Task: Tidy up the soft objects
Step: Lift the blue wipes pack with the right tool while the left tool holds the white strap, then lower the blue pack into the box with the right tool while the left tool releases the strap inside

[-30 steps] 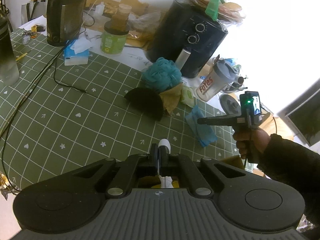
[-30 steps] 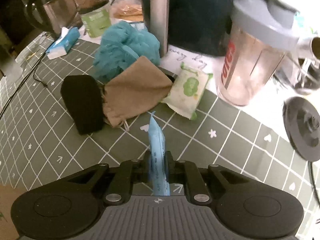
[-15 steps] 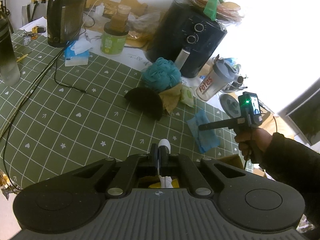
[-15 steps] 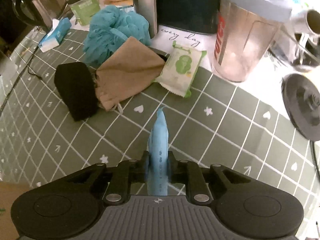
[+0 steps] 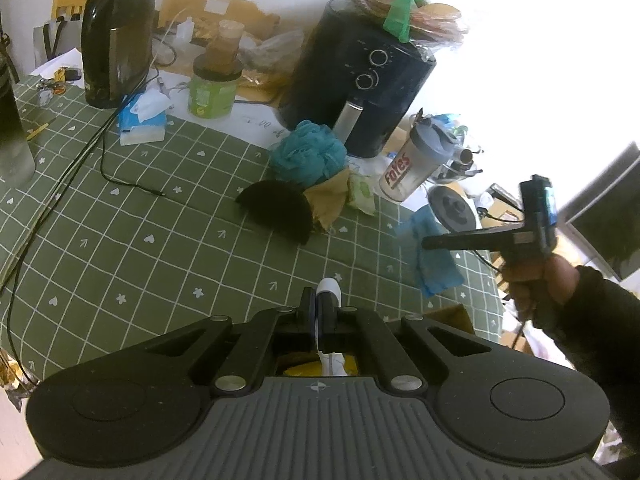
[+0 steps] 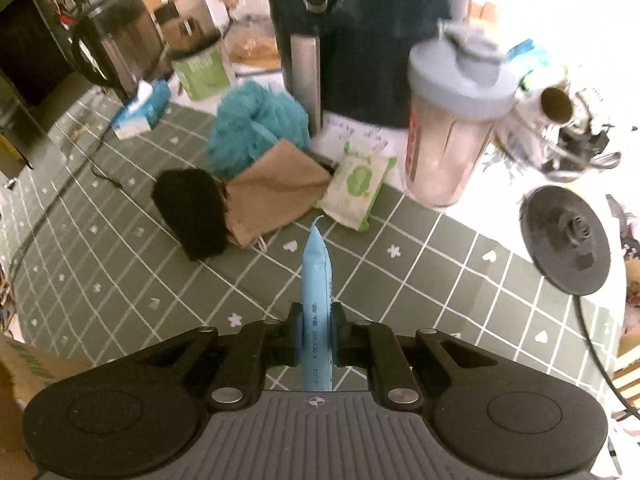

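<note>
Low in the centre of the right wrist view, a light blue soft packet (image 6: 316, 280) stands edge-on, pinched by the right gripper (image 6: 316, 320), its jaws closed on the packet's lower part. It hangs clear above the green checked desk (image 6: 420, 264), near the pile of soft things higher in the frame: teal bath pouf (image 6: 256, 120), tan cloth pouch (image 6: 276, 188), black pad (image 6: 188, 208) and green wipes pack (image 6: 356, 184).

The grip is on one thin edge, so a quick swing could let the packet slip or flop out, I judge.

Only the left wrist view shows the packet's broad drooping face (image 5: 434, 256) and the hand (image 5: 536, 276); there the left gripper (image 5: 323, 308) is clamped on something white (image 5: 330, 286), unidentifiable.
</note>
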